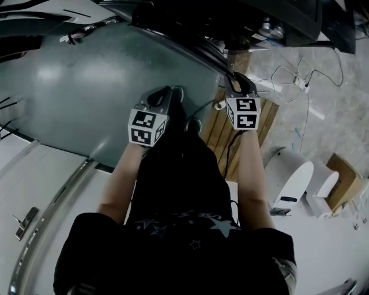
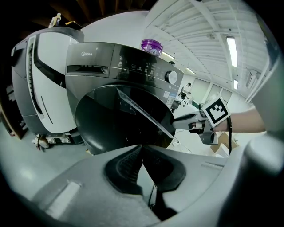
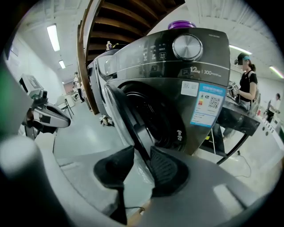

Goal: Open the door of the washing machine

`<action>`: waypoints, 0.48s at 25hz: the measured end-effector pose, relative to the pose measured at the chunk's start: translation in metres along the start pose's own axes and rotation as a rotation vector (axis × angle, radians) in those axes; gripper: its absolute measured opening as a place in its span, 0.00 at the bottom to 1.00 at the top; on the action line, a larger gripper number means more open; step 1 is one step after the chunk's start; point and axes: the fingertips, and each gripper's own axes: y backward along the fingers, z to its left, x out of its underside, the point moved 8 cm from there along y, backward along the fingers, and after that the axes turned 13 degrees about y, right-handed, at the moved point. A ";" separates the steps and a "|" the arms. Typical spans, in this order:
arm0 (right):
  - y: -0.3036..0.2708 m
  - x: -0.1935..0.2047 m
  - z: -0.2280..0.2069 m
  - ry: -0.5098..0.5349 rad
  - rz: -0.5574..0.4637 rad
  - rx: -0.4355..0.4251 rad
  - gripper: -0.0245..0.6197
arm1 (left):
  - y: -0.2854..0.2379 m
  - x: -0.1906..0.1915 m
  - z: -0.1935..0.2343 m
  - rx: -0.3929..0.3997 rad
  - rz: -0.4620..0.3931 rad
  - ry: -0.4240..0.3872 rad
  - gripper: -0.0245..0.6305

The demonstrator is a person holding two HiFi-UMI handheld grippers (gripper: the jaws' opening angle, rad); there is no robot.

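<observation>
A dark grey front-loading washing machine (image 2: 133, 66) stands ahead with its round dark door (image 2: 115, 119) swung partly out. In the right gripper view the door's edge (image 3: 122, 119) runs down between my right gripper's (image 3: 141, 155) pads, which close on it from both sides in front of the drum opening (image 3: 153, 115). The left gripper view shows that right gripper (image 2: 177, 120) at the door's right rim. My left gripper (image 2: 142, 153) hangs short of the door, pads together, nothing between them. In the head view the left gripper (image 1: 173, 92) and the right gripper (image 1: 233, 80) sit side by side below the machine (image 1: 230, 17).
A purple-lidded container (image 2: 151, 45) sits on the machine. A white machine (image 2: 44, 88) stands to its left. Wooden slats (image 1: 222, 132), a white appliance (image 1: 291, 178), a cardboard box (image 1: 340, 167) and cables (image 1: 300, 80) lie to the right. A person (image 3: 246, 84) stands by a table.
</observation>
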 end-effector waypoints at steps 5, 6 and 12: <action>0.003 0.007 0.024 0.047 -0.010 -0.082 0.20 | 0.017 0.021 0.000 -0.071 -0.034 0.043 0.05; 0.005 0.009 0.030 0.063 -0.012 -0.099 0.20 | 0.022 0.027 0.000 -0.085 -0.042 0.053 0.05; 0.015 0.014 0.072 0.133 -0.013 -0.183 0.16 | 0.063 0.058 0.005 -0.177 -0.076 0.116 0.05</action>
